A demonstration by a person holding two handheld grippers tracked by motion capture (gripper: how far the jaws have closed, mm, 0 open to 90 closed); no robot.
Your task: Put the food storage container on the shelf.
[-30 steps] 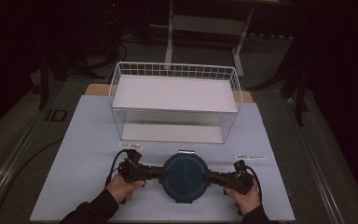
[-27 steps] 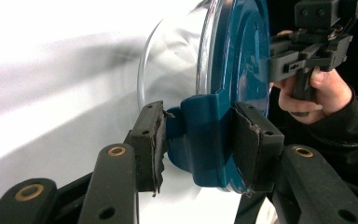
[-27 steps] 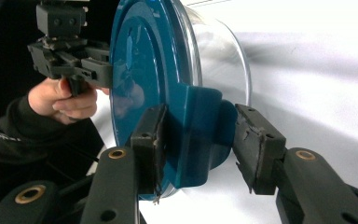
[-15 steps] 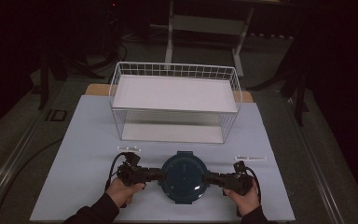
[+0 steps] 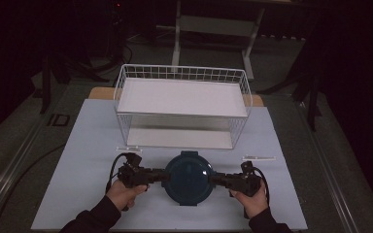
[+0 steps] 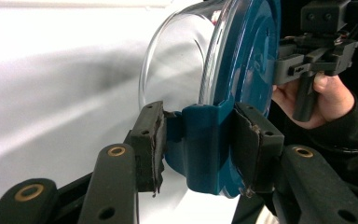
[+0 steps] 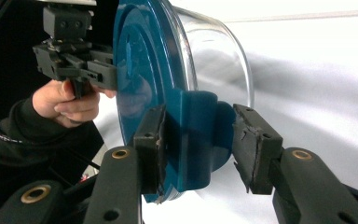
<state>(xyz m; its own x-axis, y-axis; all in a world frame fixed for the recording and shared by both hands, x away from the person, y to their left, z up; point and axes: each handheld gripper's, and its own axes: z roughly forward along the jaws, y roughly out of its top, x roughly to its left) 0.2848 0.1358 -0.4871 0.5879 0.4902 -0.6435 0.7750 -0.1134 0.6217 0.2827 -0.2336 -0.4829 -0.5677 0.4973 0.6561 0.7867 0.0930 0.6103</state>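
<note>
A round container with a dark blue lid over a clear bowl sits at the near middle of the table. My left gripper comes in from its left. In the left gripper view its jaws are shut on the lid's blue side clasp, with a pad pressing each side. From the other side my right gripper holds the opposite clasp, and its pads close on that clasp. Both grippers lie level and a hand holds each one.
A white wire basket with a white shelf stands just behind the container, at the middle of the pale sheet that covers the table. Two small white strips lie on the sheet in front of it. Dark floor surrounds the table.
</note>
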